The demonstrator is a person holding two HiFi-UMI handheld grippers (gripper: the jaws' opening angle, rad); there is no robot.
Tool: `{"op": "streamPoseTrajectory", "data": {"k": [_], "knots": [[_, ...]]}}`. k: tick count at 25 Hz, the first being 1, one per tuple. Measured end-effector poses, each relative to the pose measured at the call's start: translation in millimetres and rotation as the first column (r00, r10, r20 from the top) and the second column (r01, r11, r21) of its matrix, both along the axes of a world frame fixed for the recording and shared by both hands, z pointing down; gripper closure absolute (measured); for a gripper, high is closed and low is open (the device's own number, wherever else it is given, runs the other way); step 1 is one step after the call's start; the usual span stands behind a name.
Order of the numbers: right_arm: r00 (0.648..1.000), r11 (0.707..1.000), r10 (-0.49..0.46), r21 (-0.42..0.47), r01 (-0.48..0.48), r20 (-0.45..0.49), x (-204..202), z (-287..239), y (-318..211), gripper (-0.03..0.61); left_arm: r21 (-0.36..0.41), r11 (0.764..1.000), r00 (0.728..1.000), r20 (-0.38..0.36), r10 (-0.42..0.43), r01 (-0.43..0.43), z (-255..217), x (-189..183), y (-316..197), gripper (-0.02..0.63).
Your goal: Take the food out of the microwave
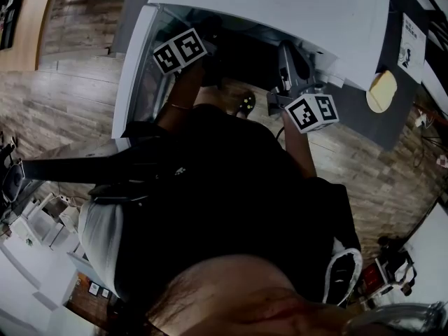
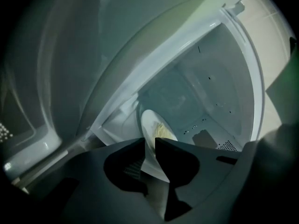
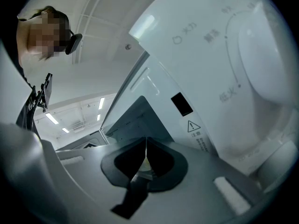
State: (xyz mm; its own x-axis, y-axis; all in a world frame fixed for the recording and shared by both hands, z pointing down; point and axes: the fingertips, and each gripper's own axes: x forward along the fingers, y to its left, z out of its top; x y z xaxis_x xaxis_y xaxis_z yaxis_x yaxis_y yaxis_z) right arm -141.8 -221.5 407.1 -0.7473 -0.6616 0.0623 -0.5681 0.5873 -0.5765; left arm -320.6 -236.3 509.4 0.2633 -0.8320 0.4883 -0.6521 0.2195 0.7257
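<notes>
Your left gripper (image 2: 149, 143) reaches into the open microwave (image 2: 215, 87), and its jaws are drawn narrow onto the near rim of the white plate (image 2: 148, 121). The pale yellow food (image 2: 163, 132) lies on that plate, inside the cavity. Your right gripper (image 3: 145, 148) has its jaws pressed together on nothing, just beside the control panel (image 3: 219, 64) on the microwave's right.

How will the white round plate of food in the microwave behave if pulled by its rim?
The white round plate looks rigid, so it likely won't flex. The left tool pinches only its near rim, so it may tip. The pale yellow food lies loose and might slide.
</notes>
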Motion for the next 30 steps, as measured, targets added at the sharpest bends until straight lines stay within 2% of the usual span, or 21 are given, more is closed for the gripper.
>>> {"op": "streamPoseTrajectory", "data": {"k": [14, 20, 30], "knots": [[0.999, 0.999, -0.036, 0.015, 0.037, -0.011, 0.0, -1.3, 10.1, 0.577, 0.039, 0.996, 0.993, -0.097, -0.072, 0.076, -5.0, 5.2, 15.8, 0.572], [0.999, 0.998, -0.052, 0.018, 0.052, -0.014, 3.6, -0.9, 19.6, 0.577, 0.075, 0.99, 0.98, -0.165, -0.106, 0.12, -12.4, 8.7, 23.9, 0.588], [0.998, 0.998, -0.059, 0.018, 0.059, -0.018, 6.4, -2.1, 27.8, 0.577, 0.113, 0.977, 0.944, -0.297, -0.142, 0.183, -19.6, 12.8, 30.8, 0.601]]}}
